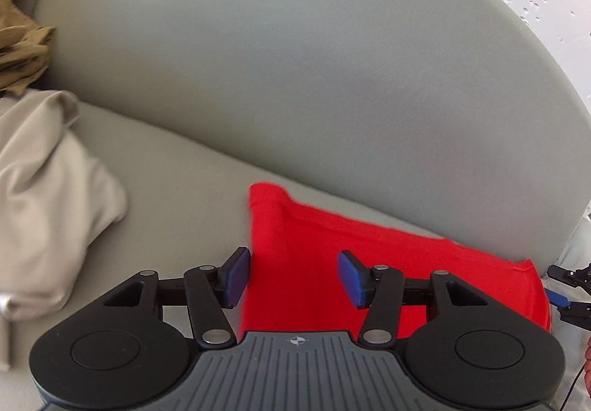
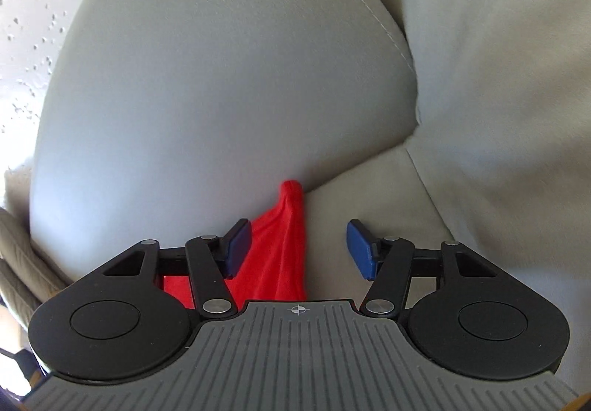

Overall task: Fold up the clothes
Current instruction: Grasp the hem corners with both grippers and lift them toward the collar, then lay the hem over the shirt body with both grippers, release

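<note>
Left hand-held gripper [image 1: 293,276] gapes; right hand-held gripper [image 2: 299,250] gapes, partly hiding red garment [image 2: 280,256].

Light: you have bright, even daylight in both views; no hard glare.
Shadows: soft only, under the beige cloth [image 1: 55,197] and where the sofa backrest [image 1: 295,78] meets the seat.
Colour: your red garment [image 1: 388,263] is saturated to a flat patch; its weave is lost.
Blur: the beige cloth's edge and the garment's top edge smear in your left view; the cushions at right in your right view look soft.
Distortion: strong fisheye bowing; dark corners.
</note>
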A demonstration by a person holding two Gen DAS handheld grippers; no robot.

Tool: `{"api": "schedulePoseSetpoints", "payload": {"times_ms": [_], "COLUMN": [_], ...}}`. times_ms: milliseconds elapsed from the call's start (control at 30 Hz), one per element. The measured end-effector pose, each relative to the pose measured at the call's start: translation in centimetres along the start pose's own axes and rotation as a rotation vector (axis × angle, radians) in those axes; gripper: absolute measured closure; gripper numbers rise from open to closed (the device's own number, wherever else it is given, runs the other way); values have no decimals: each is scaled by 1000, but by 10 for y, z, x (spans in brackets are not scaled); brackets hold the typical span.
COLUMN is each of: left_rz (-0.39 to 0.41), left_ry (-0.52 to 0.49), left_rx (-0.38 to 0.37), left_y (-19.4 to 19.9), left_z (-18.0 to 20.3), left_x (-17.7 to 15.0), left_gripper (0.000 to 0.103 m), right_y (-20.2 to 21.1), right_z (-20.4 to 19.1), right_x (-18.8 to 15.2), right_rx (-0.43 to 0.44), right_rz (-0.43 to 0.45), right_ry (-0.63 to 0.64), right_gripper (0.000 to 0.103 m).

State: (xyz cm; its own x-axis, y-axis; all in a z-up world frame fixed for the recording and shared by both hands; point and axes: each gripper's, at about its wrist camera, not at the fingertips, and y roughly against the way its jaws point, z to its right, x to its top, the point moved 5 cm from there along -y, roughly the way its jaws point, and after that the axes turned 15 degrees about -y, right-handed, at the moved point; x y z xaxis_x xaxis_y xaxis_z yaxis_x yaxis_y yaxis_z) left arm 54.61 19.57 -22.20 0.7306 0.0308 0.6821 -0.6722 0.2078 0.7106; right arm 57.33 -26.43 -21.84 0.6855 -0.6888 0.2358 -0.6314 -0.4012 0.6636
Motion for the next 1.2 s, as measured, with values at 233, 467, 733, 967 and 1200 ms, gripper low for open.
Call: {"api": "schedulePoseSetpoints", "payload": {"times_ms": [233,467,733,967,1200], "left_rz": [21,58,145,136,-3], "left_ry": [-63,-60,-58,5,21], "left_rx": [61,76,73,-1,-13], "left_y": [-19,21,140,249,276], "left_z": [9,19,35,47,49], "left_x": [16,28,42,1,-108], "left_gripper": [89,100,100,99,99], "right_y": [-35,-25,84,207,288], "right_z": [-20,-44,-103,-100,-32], "right_x": [-1,-23,-54,-103,-175], "right_rx": [-18,-135,-63,-11,-15], "right_rz": [-27,76,148,108,32], "right_ry": [133,274,288,222,175], "right_gripper": [66,97,97,97,97]}}
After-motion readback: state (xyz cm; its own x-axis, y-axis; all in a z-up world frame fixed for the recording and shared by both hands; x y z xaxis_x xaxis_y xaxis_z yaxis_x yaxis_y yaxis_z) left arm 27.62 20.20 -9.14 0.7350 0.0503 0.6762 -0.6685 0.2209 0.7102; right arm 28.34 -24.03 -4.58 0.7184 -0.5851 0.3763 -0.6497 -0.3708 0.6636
